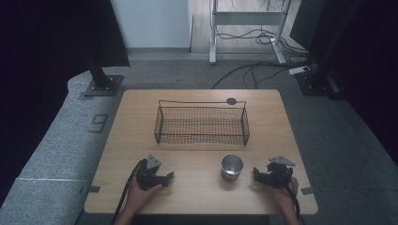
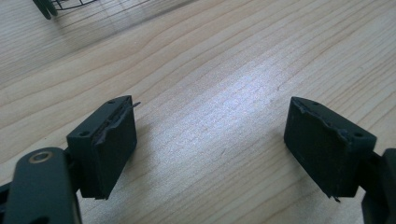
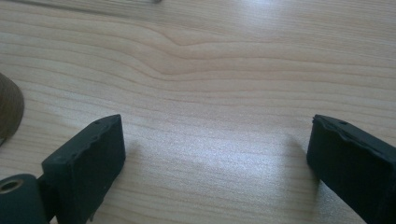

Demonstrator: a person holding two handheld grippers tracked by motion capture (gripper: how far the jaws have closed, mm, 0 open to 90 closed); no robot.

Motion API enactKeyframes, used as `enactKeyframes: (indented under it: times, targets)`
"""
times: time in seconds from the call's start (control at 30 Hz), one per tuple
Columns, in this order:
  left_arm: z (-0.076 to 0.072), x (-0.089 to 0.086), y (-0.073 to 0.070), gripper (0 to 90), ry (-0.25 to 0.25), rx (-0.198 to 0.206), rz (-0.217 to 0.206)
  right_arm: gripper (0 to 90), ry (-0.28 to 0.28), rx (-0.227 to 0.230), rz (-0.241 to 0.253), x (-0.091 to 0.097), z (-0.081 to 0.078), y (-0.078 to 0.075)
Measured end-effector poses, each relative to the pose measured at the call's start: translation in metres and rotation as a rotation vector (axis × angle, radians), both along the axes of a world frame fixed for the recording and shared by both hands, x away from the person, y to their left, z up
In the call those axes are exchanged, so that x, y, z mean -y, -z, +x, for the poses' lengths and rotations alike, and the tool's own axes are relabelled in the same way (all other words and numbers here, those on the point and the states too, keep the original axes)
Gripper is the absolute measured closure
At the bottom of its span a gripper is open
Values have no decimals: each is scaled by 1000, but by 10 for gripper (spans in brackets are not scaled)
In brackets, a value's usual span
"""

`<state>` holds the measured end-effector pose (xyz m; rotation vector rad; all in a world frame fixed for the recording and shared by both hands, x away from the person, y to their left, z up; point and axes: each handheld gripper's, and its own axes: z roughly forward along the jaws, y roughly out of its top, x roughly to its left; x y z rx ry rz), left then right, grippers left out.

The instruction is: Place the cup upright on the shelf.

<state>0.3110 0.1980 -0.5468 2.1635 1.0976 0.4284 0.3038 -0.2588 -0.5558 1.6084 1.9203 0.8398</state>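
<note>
High view, left to right: left gripper low over the table near the front edge, pointing right, jaws spread with nothing between them. Left gripper view confirms it: wide gap, bare wood under it, a corner of the wire basket at top left.

Centre: wire basket sits toward the far half of the table, upright, looks empty. In front of it, well apart from the basket's front wall, stands the steel cup, upright, mouth up, looks empty.

Right: right gripper just beside the cup on its right, pointing left at it, not touching. Jaws spread wide, nothing held. In the right gripper view the cup's curved wall is at the far left edge, so the jaws aren't lined up on it yet.

My read: step in hand is the right gripper's pickup of the cup, likely headed for the basket.

How to do it well:
- swing the right gripper until the cup is centred between the pads
- grip the wall below the rim, or pinch the rim with one pad inside and one outside
- close slowly; smooth steel will slip or tip if shoved
- lift straight up, and clear the basket's front wall before lowering
- left gripper stays clear
</note>
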Motion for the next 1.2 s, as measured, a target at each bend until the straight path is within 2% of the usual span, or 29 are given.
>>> enactKeyframes:
  times: [0.33,0.6,0.73,0.9,1.0,1.17,1.2]
  targets:
    - [0,0,0,171,0,0,0,83,2,10,13,3,-1,-1]
    - [0,0,0,170,0,0,0,111,12,79,62,10,-6,-17]
    - [0,0,0,171,0,0,0,118,-9,124,90,7,-11,-29]
    - [0,0,0,170,0,0,0,125,-40,152,111,2,-16,-38]
    - [0,0,0,170,0,0,0,126,-62,159,144,-2,-17,-43]
    - [0,0,0,171,0,0,0,126,-96,185,138,-13,-22,-51]
    - [0,0,0,171,-1,0,1,127,-114,200,124,-19,-24,-56]
